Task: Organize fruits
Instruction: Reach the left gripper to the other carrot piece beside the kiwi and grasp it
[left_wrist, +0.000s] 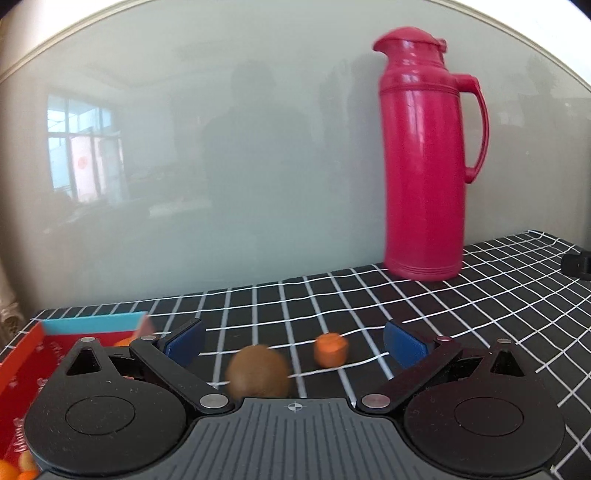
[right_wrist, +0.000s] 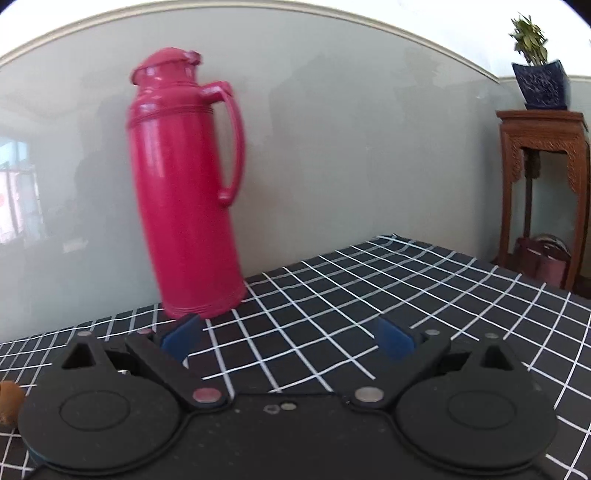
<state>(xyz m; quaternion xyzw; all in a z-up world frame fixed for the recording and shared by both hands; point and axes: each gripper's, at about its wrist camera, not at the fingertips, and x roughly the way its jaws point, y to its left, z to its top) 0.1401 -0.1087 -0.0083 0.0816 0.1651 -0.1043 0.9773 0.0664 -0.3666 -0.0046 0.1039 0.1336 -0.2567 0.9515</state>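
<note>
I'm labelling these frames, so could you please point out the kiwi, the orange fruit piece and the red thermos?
kiwi (left_wrist: 258, 371): left wrist view, middle of its brown skin.
orange fruit piece (left_wrist: 331, 349): left wrist view, centre of its side.
red thermos (left_wrist: 423, 166): left wrist view, mid-body.

Each claw, left (left_wrist: 293, 341) and right (right_wrist: 286, 338), is matte black plastic: two round discs, angled link arms with silver rivets, and blue finger pads (left_wrist: 184, 341). The left body is ribbed grey, marked with a crosshair.
</note>
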